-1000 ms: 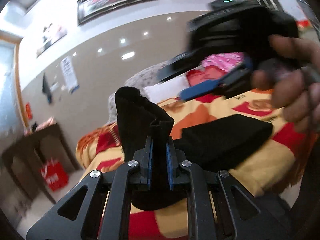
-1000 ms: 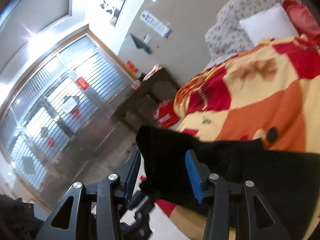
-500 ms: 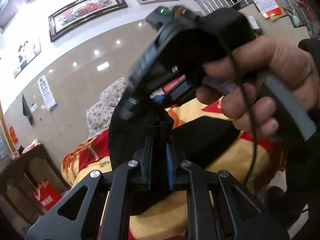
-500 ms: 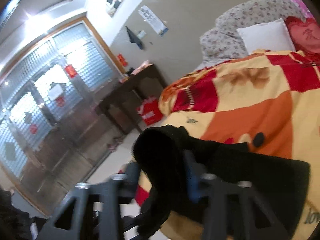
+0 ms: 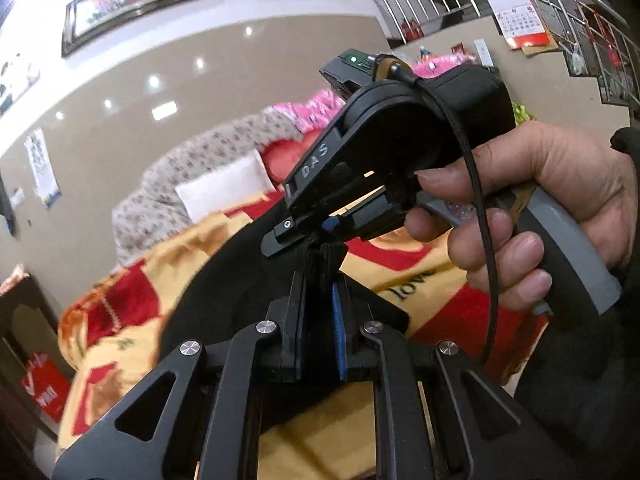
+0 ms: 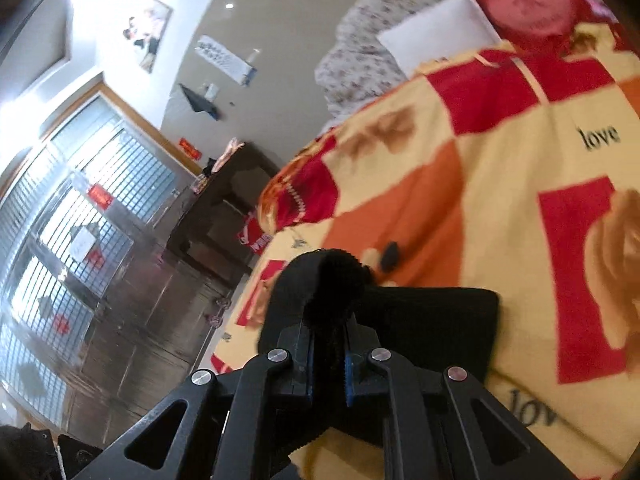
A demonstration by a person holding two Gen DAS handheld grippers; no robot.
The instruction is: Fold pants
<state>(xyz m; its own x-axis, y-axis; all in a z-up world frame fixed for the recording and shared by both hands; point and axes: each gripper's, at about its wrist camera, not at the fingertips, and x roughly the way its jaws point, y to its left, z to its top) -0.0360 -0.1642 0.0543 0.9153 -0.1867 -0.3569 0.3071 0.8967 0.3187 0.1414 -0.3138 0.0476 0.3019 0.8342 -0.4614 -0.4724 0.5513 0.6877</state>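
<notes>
Black pants [image 5: 224, 280] lie partly on a yellow, red and orange blanket [image 5: 420, 276]. My left gripper [image 5: 320, 280] is shut on a fold of the black cloth, which stands up between its blue pads. A hand [image 5: 540, 200] holds my right gripper [image 5: 296, 232] just beyond and above the left one, tips almost touching the same fold. In the right wrist view my right gripper [image 6: 327, 328] is shut on a bunched edge of the pants [image 6: 432, 320], whose remaining cloth spreads to the right on the blanket [image 6: 500, 152].
A white pillow [image 5: 224, 192] and a flowered quilt [image 5: 168, 184] lie at the bed's far end. A small dark object [image 6: 390, 256] rests on the blanket. Left of the bed stand a dark wooden table [image 6: 224, 208], a red bag [image 5: 44, 388] and metal gates [image 6: 80, 240].
The right gripper has gone from open around the cloth to shut on it. It and the hand have come in close to the left gripper. Both views have swung across the bed.
</notes>
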